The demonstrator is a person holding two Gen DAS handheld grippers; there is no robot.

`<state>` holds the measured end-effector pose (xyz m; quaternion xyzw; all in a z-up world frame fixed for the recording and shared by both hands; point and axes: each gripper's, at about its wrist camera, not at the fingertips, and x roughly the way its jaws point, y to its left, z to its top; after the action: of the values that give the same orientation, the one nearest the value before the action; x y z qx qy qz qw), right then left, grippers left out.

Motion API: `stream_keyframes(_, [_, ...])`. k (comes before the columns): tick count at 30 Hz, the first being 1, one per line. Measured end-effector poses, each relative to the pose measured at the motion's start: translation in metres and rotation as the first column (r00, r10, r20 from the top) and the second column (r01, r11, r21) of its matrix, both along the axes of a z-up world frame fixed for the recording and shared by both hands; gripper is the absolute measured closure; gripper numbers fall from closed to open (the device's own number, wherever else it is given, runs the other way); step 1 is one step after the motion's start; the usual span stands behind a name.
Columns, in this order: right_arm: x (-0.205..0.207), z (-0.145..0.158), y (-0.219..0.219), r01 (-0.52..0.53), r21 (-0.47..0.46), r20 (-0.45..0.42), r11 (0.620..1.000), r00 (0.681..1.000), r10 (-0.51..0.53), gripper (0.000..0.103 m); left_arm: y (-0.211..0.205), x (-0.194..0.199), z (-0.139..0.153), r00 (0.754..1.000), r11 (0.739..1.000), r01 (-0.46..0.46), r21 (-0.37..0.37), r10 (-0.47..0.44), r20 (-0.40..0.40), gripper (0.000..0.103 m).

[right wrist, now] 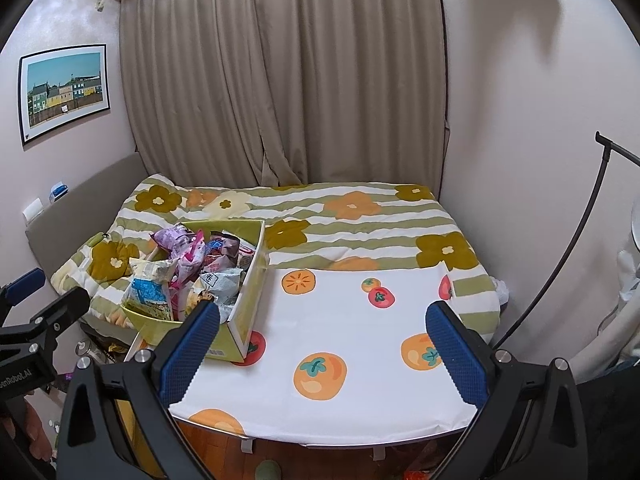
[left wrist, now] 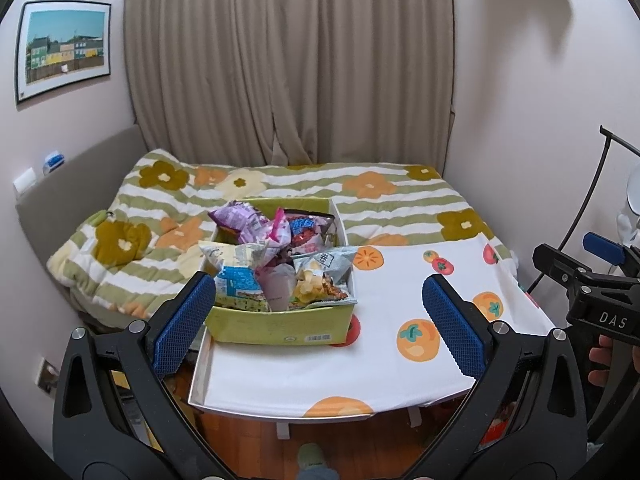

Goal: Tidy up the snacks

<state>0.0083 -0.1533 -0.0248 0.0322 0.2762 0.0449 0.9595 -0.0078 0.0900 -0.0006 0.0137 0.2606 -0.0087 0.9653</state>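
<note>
Left wrist view: my left gripper (left wrist: 318,320) hangs above the near edge of the small table (left wrist: 280,380) with its persimmon-print cloth, jaws spread wide, nothing between the pads. The snack packets (left wrist: 276,256) all sit heaped in the yellow-green cardboard box (left wrist: 276,328) at the table's left end, against the bed (left wrist: 360,196). A blue-and-white bag (left wrist: 236,276) and a grey chip bag (left wrist: 320,280) stick up at the front; purple and pink packets lie behind. I see no packet loose on the cloth.

Right wrist view: my right gripper (right wrist: 320,354) is likewise wide open and holds nothing, over the bare part of the cloth. The box (right wrist: 240,320) is to its left, contents jumbled.

Judgement: this fits either snacks gathered into the box, or a box waiting to be emptied and sorted. I cannot tell which.
</note>
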Motion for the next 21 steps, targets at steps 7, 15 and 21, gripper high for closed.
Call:
stream_keyframes(7, [0.0002,-0.0001,-0.0004,0.000,0.000,0.000,1.000,1.000,0.000,0.000,-0.0019,0.0027,-0.0010,1.000,1.000,0.001,0.002,-0.001,-0.002,0.000])
stream_keyframes(15, [0.0010,-0.0001,-0.0007,-0.001,-0.001,0.000,1.000,1.000,0.001,0.000,-0.0012,0.0043,-0.0029,1.000,1.000,-0.001,-0.002,0.001,-0.011,0.000])
stream_keyframes(21, [0.0022,-0.0016,-0.0020,-0.003,-0.001,0.000,1.000,1.000,0.003,0.000,0.0071,0.0038,-0.0043,1.000,0.999,-0.008,-0.032,0.007,-0.017,0.000])
